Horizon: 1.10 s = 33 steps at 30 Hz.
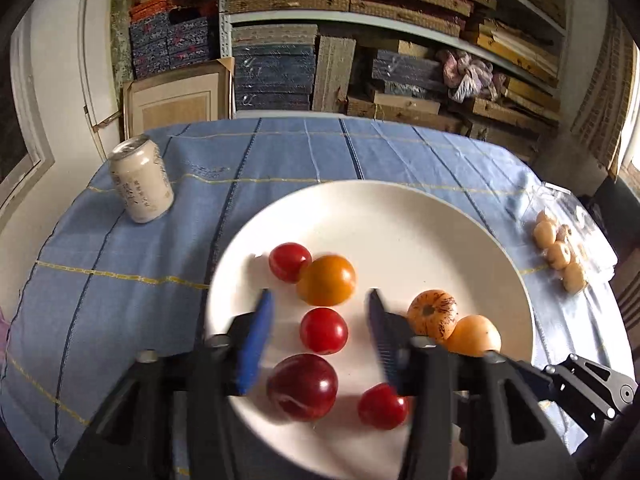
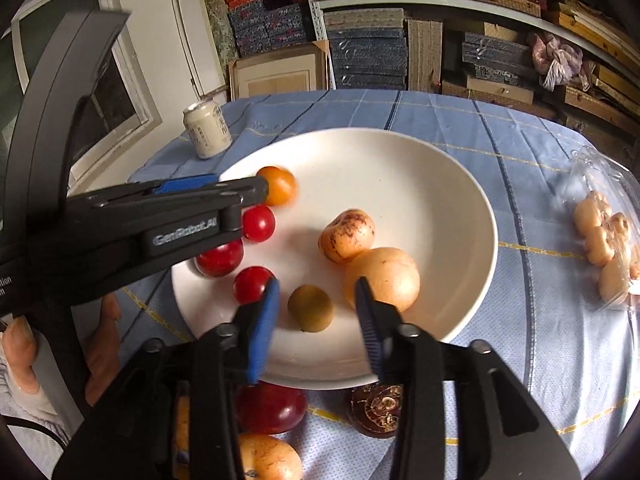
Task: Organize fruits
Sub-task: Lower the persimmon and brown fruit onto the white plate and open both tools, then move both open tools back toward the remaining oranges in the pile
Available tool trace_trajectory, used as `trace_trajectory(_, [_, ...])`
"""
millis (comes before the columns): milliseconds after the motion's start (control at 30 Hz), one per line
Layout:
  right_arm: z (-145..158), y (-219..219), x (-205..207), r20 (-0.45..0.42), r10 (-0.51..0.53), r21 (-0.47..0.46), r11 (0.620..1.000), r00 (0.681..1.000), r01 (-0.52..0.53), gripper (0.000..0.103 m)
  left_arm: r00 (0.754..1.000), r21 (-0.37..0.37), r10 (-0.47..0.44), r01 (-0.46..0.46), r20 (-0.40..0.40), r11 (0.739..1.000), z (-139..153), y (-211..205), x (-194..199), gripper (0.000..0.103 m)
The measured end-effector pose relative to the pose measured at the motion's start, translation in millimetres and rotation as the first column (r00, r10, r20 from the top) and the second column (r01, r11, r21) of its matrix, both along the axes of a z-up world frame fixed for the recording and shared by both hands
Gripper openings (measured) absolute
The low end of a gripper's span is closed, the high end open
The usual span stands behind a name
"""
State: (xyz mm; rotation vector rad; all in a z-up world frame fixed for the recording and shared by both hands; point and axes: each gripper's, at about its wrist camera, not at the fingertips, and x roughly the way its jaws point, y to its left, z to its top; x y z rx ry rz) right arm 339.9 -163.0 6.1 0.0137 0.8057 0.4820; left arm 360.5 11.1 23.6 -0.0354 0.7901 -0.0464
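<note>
A white plate (image 1: 400, 216) (image 2: 400, 152) on the blue checked cloth holds several fruits. My left gripper (image 1: 320, 300) (image 2: 252, 206) hangs open over the plate's left part. A small red tomato (image 1: 323, 331) lies between its blue pads without touching them; an orange tomato (image 1: 326, 280) sits just beyond and a dark red plum (image 1: 302, 386) just nearer. My right gripper (image 2: 318, 286) stands open over the plate's near edge. A small olive-green fruit (image 2: 310, 308) rests on the plate between its fingers, apart from both. A large orange fruit (image 2: 382, 278) touches a speckled one (image 2: 347, 236) to its right.
A pale drink can (image 1: 140, 186) (image 2: 208, 130) stands at the far left of the table. A clear plastic pack of pale round fruits (image 2: 600, 240) lies at the right edge. Near me, off the plate, lie a red plum (image 2: 270, 406), an orange fruit (image 2: 268, 456) and a dark brown fruit (image 2: 378, 406).
</note>
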Motion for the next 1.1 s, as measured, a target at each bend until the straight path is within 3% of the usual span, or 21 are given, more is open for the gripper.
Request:
trace_trajectory(33, [5,-1,-3,0.014,-0.002,0.003,1.000,1.000,0.002,0.040,1.000,0.001,0.011,-0.011,0.015,1.000,5,2,-6,0.066])
trace_trajectory(133, [25,-6,-13,0.058,0.000,0.029,1.000,0.998,-0.002,0.045,1.000,0.028,0.005,-0.006,0.025,1.000,15,7,-26,0.067])
trace_trajectory(200, [40,-9,-25,0.095,-0.004,0.049,0.999,0.995,-0.001,0.065,0.999,0.063,0.006,-0.008,0.032,0.998,22,12,-44,0.068])
trace_trajectory(267, [55,-13,-43,0.141,-0.015,0.063,0.998,0.990,0.006,0.081,0.999,0.105,0.021,-0.026,0.048,0.994,28,20,-71,0.076])
trace_trajectory(367, [70,-19,-75,0.201,-0.025,0.060,0.998,0.979,0.013,0.092,0.997,0.106,0.045,-0.052,0.065,0.993,31,34,-109,0.093])
trace_trajectory(400, [72,-23,-89,0.211,-0.028,0.061,0.998,0.977,0.016,0.096,0.997,0.096,0.052,-0.058,0.065,0.994,30,38,-120,0.094])
trace_trajectory(567, [44,-47,-143,0.229,-0.057,0.092,0.995,0.972,0.037,0.098,0.996,0.076,0.063,-0.068,0.066,0.995,9,46,-169,0.094])
trace_trajectory(667, [18,-69,-150,0.154,-0.106,0.144,0.986,0.982,0.084,0.098,0.996,0.050,0.069,-0.072,0.053,0.996,-5,49,-188,0.094])
trace_trajectory(767, [16,-77,-152,0.126,-0.110,0.202,0.976,0.986,0.083,0.098,0.999,0.030,0.046,-0.047,0.025,0.998,-15,49,-194,0.094])
trace_trajectory(867, [17,-78,-151,0.109,-0.070,0.220,0.974,0.992,0.044,0.098,1.000,0.027,0.019,-0.020,0.021,0.999,-21,45,-196,0.094])
trace_trajectory(1100, [14,-42,-163,0.092,0.072,0.142,0.986,0.993,-0.085,0.098,0.999,0.034,-0.033,0.033,0.002,0.999,-28,34,-190,0.095])
